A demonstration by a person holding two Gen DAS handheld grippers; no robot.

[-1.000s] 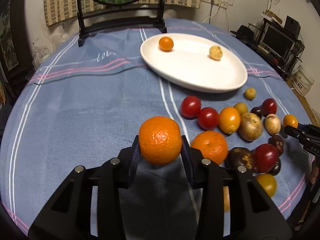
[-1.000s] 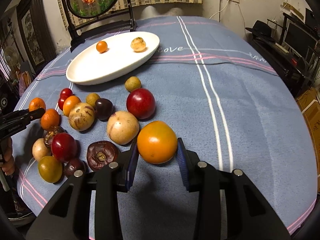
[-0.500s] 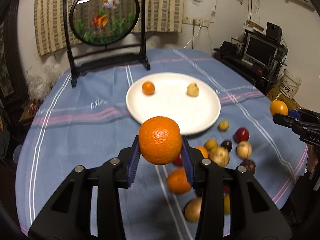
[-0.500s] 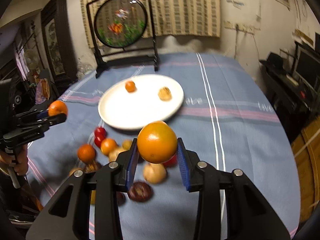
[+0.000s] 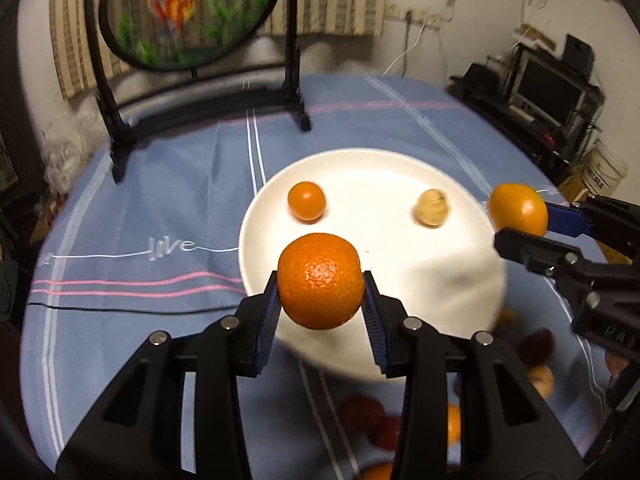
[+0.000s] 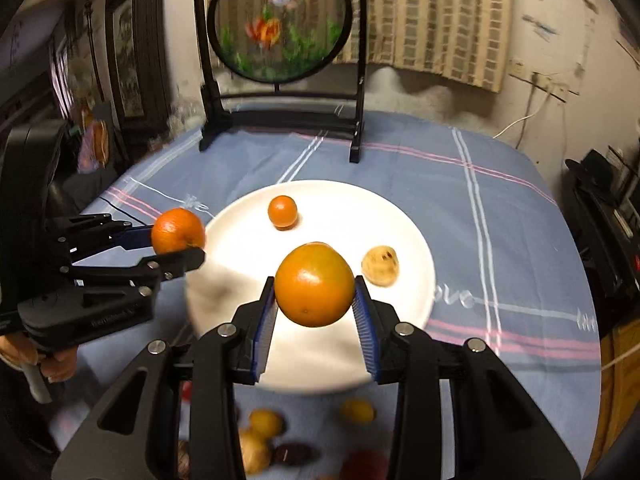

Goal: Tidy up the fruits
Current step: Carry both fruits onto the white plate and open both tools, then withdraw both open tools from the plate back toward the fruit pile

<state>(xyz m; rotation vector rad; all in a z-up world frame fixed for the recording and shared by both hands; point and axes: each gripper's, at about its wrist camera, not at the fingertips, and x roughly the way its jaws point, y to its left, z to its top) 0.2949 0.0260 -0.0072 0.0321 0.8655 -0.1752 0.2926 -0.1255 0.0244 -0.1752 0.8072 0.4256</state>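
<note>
My left gripper is shut on a rough-skinned orange mandarin and holds it in the air over the near rim of the white plate. My right gripper is shut on a smooth orange fruit above the same plate. The plate holds a small orange fruit and a pale beige fruit. Each gripper shows in the other's view: the right one over the plate's right rim, the left one over its left rim.
Several loose fruits, red, yellow and dark, lie blurred on the blue striped tablecloth near the plate's front edge. A round fish-painting screen on a black stand stands at the table's back. Shelves with electronics stand at the right.
Both grippers lifted their fruits off the cloth and moved forward over the plate. The loose fruit pile has dropped to the bottom of both views.
</note>
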